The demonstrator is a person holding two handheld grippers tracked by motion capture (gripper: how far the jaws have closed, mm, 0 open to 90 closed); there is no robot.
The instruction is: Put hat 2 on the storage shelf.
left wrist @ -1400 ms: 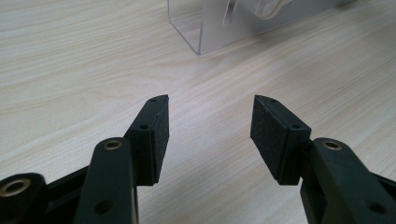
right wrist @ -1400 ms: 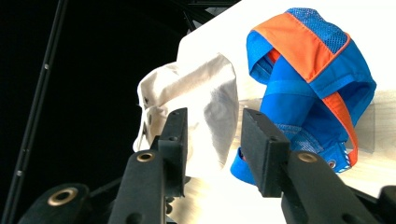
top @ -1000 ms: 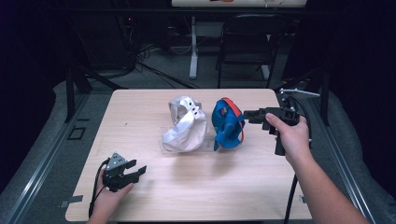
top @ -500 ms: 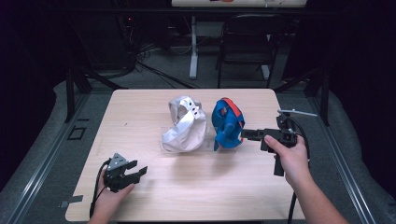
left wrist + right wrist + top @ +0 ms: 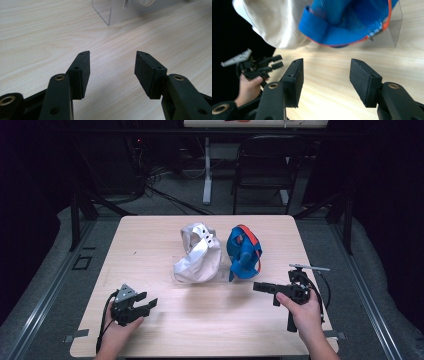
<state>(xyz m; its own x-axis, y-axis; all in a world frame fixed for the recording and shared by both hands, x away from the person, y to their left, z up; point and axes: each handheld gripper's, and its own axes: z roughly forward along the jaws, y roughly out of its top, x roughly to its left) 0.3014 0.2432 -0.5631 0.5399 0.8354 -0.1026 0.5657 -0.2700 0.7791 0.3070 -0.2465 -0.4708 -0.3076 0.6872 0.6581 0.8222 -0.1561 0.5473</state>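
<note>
Blue cap (image 5: 244, 252), orange-trimmed: sits mid-counter on a clear acrylic stand (image 5: 394, 32), touching the white cap (image 5: 198, 254) at its left.

Right gripper (image 5: 261, 286): low over the counter (image 5: 150, 235), just in front of the blue cap, pointing leftward. Jaws have just been opening and stand spread wide, nothing between them.

Left gripper (image 5: 145, 303): near the front-left corner, well apart from both caps; jaws spread and empty.

Step in hand, as judged: the right hand looks clear of the blue cap and is either settling to rest or lining up a fresh approach. A next move on either cap would call for bringing the spread jaws up to a brim or strap edge and closing there without toppling the stand.

View notes: the high view gives the overall layout, both hands and both caps. The right gripper view adds the blue cap's underside, its adjuster strap, the transparent stand and the left gripper (image 5: 262, 66) beyond. The left gripper view adds a corner of clear acrylic on bare wood grain.
</note>
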